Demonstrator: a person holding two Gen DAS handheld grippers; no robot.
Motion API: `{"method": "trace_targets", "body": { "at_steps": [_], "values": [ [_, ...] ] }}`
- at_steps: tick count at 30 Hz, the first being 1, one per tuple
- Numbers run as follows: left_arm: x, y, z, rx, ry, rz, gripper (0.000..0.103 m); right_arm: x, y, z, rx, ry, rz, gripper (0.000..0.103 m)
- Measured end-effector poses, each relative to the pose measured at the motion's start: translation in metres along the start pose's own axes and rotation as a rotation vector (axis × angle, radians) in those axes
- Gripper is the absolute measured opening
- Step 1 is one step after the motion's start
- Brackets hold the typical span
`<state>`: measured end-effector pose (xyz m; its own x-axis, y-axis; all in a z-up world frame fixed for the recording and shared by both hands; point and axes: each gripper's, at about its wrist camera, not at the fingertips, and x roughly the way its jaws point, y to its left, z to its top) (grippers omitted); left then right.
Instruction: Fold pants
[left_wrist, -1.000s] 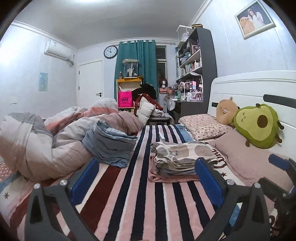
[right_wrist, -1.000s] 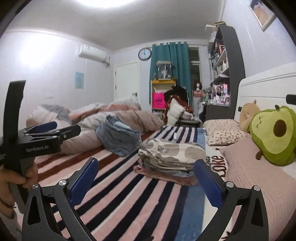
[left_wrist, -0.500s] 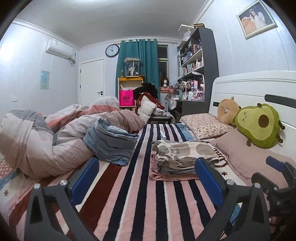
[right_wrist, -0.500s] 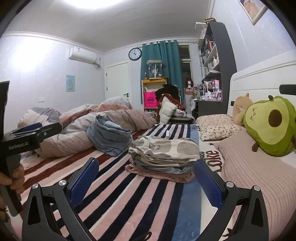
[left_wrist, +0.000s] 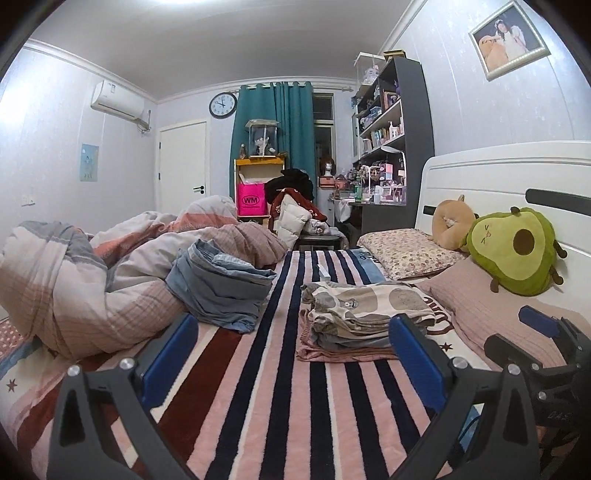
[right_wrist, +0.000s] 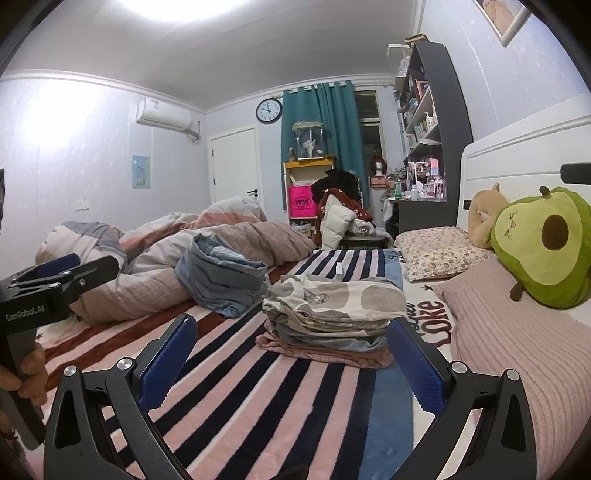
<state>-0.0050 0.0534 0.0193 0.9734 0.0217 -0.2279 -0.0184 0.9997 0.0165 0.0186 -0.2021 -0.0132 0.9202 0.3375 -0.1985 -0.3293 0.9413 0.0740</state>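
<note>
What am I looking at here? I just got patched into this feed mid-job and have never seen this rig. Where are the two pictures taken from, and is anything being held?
There is no robot arm. A person holds a two-finger tool in each hand, each with a fisheye camera looking forward along its fingers.

The left view shows the left hand-held gripper, jaws wide apart, holding nothing. The right view shows the right hand-held gripper, also open and holding nothing.

Both look along a striped bed cover. On it lies a stack of folded clothes, with rumpled blue-grey pants to its left, leaning on a bunched duvet. An avocado plush sits by the headboard.

The other tool shows at each view's edge.
</note>
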Motion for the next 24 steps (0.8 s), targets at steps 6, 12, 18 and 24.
{"method": "trace_targets", "body": {
  "at_steps": [6,12,18,24],
  "values": [
    [-0.0003,0.0016,0.0001,-0.002,0.002,-0.001,0.102,0.0016,0.0068,0.0017,-0.018,0.000,-0.002,0.102],
    [-0.0008,0.0018,-0.0002,-0.005,-0.002,-0.001,0.102,0.0017,0.0084,0.0023,-0.022,0.000,-0.008,0.102],
    [0.0003,0.0025,-0.0003,-0.006,-0.003,-0.002,0.102,0.0024,0.0071,0.0014,-0.016,0.004,-0.011,0.102],
    [0.0019,0.0024,-0.0004,-0.005,0.001,-0.005,0.102,0.0029,0.0052,0.0005,-0.004,0.008,-0.019,0.102]
  ]
}}
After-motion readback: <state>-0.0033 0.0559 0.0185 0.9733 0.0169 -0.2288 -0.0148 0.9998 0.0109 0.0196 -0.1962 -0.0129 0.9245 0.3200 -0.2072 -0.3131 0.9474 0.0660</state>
